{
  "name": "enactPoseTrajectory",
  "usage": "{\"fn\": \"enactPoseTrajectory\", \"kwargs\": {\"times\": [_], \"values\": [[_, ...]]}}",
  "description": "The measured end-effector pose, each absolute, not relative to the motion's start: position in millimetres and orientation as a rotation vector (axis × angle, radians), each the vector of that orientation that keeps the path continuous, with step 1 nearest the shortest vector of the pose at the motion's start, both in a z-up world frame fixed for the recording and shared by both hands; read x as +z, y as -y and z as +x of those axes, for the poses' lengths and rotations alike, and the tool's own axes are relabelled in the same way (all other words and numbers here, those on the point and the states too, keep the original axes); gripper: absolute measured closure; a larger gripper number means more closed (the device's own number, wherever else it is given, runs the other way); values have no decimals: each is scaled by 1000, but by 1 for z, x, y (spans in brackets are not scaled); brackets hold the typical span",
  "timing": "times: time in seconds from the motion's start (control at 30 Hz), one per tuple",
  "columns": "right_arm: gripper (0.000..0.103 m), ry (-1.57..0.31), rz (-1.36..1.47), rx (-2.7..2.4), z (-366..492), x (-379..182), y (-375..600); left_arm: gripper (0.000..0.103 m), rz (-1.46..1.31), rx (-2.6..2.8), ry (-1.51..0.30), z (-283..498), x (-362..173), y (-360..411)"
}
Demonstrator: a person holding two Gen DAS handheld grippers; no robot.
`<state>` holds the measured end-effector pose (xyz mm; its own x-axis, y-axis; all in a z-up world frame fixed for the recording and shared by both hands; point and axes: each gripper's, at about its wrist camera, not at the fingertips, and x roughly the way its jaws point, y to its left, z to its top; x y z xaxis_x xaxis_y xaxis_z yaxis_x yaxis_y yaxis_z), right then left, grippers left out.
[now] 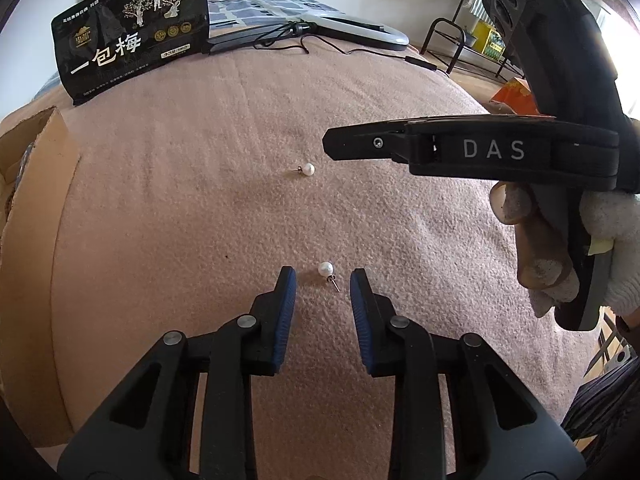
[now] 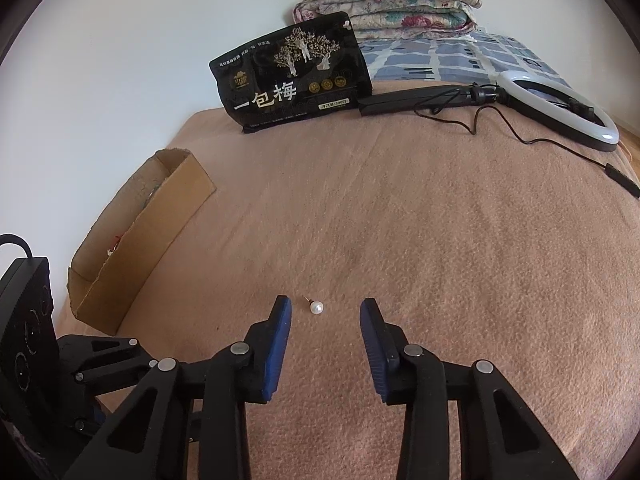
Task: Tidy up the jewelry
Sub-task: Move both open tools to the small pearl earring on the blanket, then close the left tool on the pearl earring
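Observation:
Two white pearl stud earrings lie on the pink blanket (image 1: 200,200). The near earring (image 1: 326,270) lies just ahead of the tips of my open left gripper (image 1: 323,278), in line with the gap between them. The far earring (image 1: 307,169) lies beyond it, just left of the right gripper's tip, which is seen from the side (image 1: 332,144). In the right wrist view that earring (image 2: 317,307) lies just ahead of my open right gripper (image 2: 326,308), in line with its gap. Both grippers are empty and low over the blanket.
An open cardboard box (image 2: 136,236) sits at the left edge of the bed. A black snack bag (image 2: 292,76) stands at the back. A ring light (image 2: 560,108) with its cable lies at the back right. Folded quilts (image 2: 388,0) are stacked behind.

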<state>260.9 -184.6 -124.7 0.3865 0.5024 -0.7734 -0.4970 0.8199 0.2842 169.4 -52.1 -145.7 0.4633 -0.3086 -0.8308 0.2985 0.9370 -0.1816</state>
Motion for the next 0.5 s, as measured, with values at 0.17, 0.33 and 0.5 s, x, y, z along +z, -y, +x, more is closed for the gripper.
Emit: {"fn": "enactPoseTrajectory", "kwargs": {"times": [0.17, 0.33, 0.5], "values": [[68, -999, 11, 649, 264, -132, 182, 75, -5, -367, -1031, 174, -152, 52], [69, -1006, -3, 662, 267, -137, 175, 78, -8, -369, -1032, 176, -153, 52], [71, -1015, -16, 653, 270, -143, 170, 84, -16, -364, -1031, 178, -155, 51]]}}
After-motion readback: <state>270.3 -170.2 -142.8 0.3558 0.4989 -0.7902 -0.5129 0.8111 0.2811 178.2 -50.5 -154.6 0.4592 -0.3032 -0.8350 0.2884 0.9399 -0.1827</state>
